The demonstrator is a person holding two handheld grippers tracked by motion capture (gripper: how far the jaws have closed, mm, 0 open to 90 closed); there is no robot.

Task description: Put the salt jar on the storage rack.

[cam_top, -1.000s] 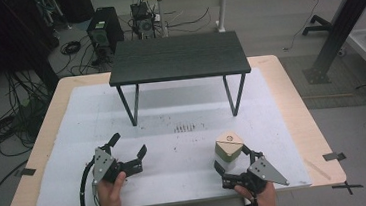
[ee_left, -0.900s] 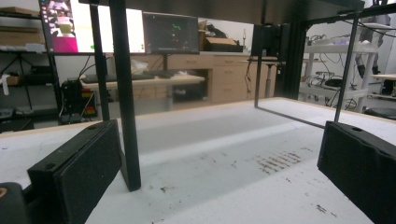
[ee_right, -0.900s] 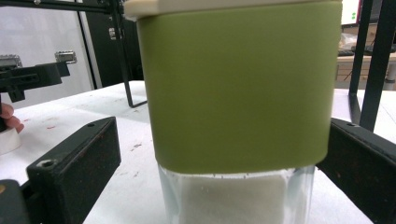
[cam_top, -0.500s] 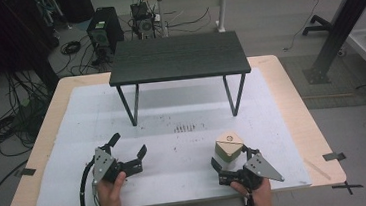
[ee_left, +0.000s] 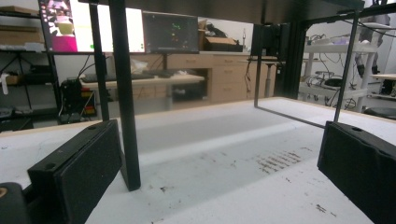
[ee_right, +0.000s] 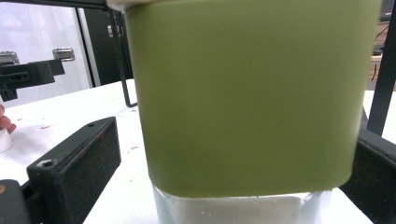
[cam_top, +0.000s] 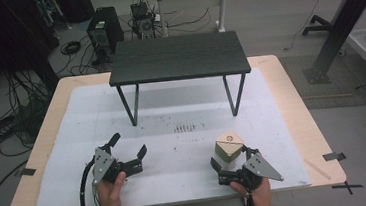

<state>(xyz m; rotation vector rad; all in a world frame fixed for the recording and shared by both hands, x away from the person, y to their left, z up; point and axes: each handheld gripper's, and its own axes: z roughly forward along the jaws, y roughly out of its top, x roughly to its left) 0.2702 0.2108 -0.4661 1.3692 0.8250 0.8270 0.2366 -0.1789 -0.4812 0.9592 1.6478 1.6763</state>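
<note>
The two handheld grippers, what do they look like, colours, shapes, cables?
Both are black. The left gripper has two black block-shaped jaws, a grey plate with small holes on top and a black cable looping off its rear. The right gripper carries a grey three-cornered plate. Up close the jaws are flat rectangular blocks with screw holes.

Wooden table point(cam_top: 291, 98); white mat point(cam_top: 185, 148), black stand point(cam_top: 178, 58), green-sleeved jar point(cam_top: 228, 151).

Container point(cam_top: 228, 149) front right — small table point(cam_top: 178, 58) behind, centre.
</note>
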